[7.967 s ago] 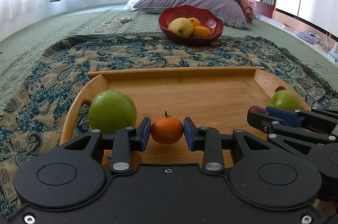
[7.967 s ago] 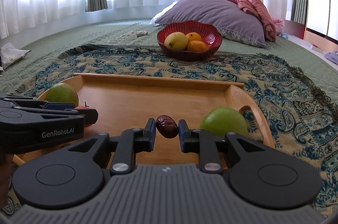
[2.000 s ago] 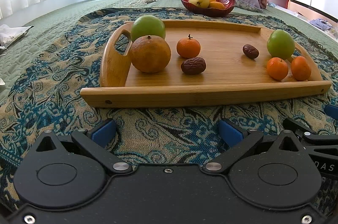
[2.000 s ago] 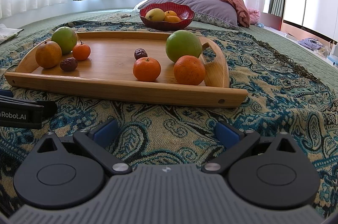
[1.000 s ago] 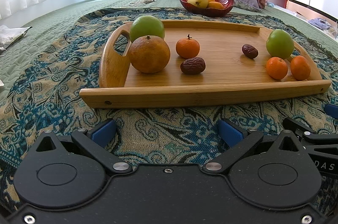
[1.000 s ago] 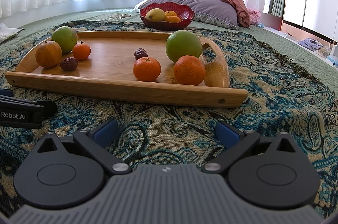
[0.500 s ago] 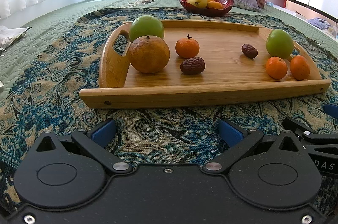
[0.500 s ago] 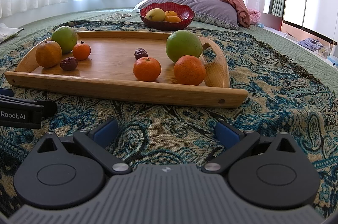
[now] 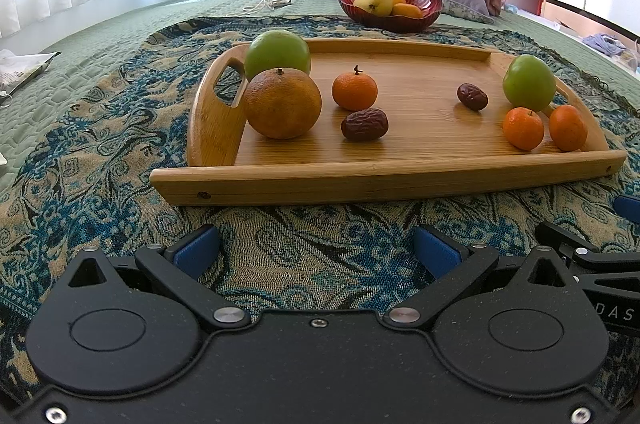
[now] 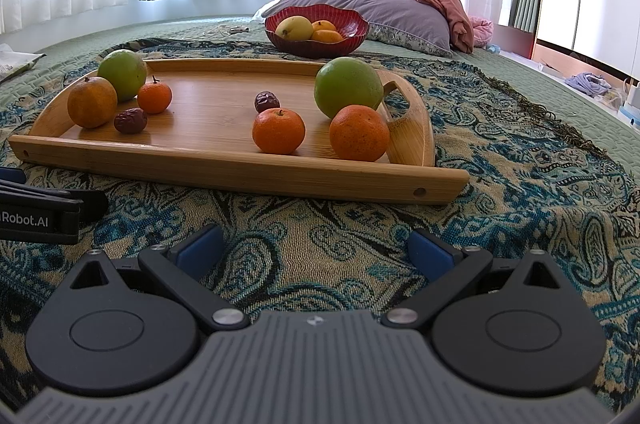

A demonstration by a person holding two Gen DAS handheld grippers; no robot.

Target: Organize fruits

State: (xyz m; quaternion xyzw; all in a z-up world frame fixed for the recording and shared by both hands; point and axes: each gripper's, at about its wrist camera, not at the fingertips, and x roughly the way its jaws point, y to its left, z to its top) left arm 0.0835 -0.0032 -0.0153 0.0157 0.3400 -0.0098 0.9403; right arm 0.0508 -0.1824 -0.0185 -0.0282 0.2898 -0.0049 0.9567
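Observation:
A wooden tray [image 9: 400, 180] [image 10: 224, 168] lies on the patterned rug. At its left end sit a green fruit [image 9: 277, 53], a large orange [image 9: 283, 104], a small tangerine [image 9: 354, 91] and a brown date [image 9: 364, 124]. At its right end sit a second date [image 9: 472, 97], a green fruit [image 10: 347, 87] and two tangerines [image 10: 278, 130] [image 10: 359, 132]. My left gripper [image 9: 316, 250] and my right gripper [image 10: 314, 250] are both open and empty, low over the rug in front of the tray.
A red bowl [image 10: 316, 24] holding a yellow fruit and oranges stands behind the tray, before a grey pillow [image 10: 360, 4]. The patterned rug [image 10: 520, 164] lies on a green quilt. The left gripper's body [image 10: 36, 216] shows at the left edge of the right wrist view.
In the last second almost nothing moves. Eight seconds ago the left gripper held a tangerine and the right a date over the tray; both are now released and the grippers pulled back.

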